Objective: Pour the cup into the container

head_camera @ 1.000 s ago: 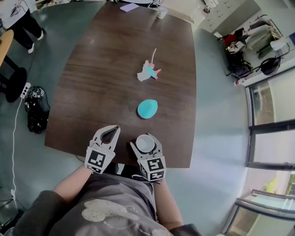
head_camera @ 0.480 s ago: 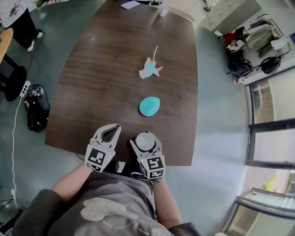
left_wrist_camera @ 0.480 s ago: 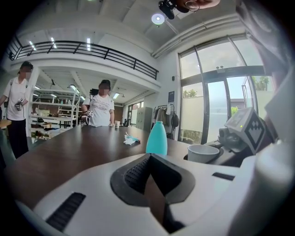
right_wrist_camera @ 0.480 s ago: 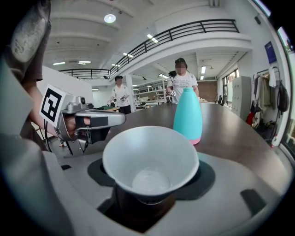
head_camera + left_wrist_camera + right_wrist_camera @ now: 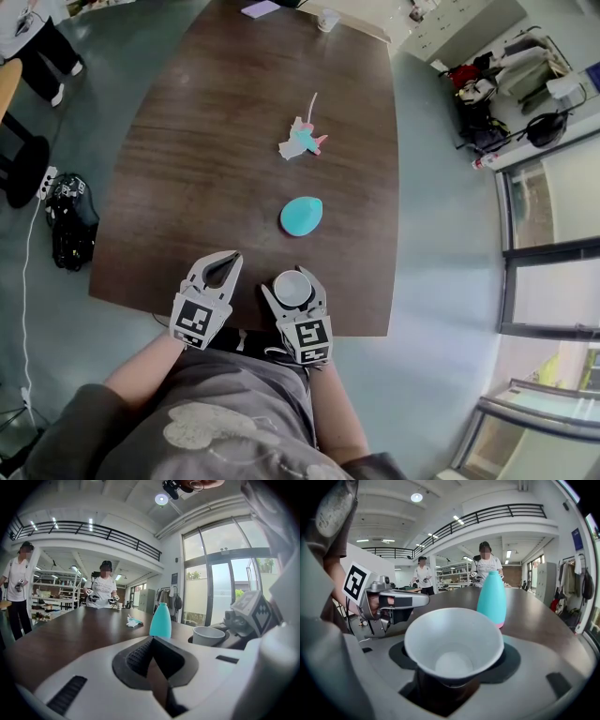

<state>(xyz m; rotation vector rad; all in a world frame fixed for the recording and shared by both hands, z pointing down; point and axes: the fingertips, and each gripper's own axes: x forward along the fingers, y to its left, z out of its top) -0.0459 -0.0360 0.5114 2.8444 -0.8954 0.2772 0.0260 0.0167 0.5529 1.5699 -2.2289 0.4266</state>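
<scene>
While the right gripper (image 5: 292, 279) holds it, the cup (image 5: 454, 641) seems upright, mouth up.

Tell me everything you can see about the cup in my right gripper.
The cup is pale grey-white, paper-like, flaring to a round rim. It stands upright, mouth up, clamped at its base between the right gripper's jaws, over the table's near edge, short of the teal bottle. No contents show inside.
</scene>
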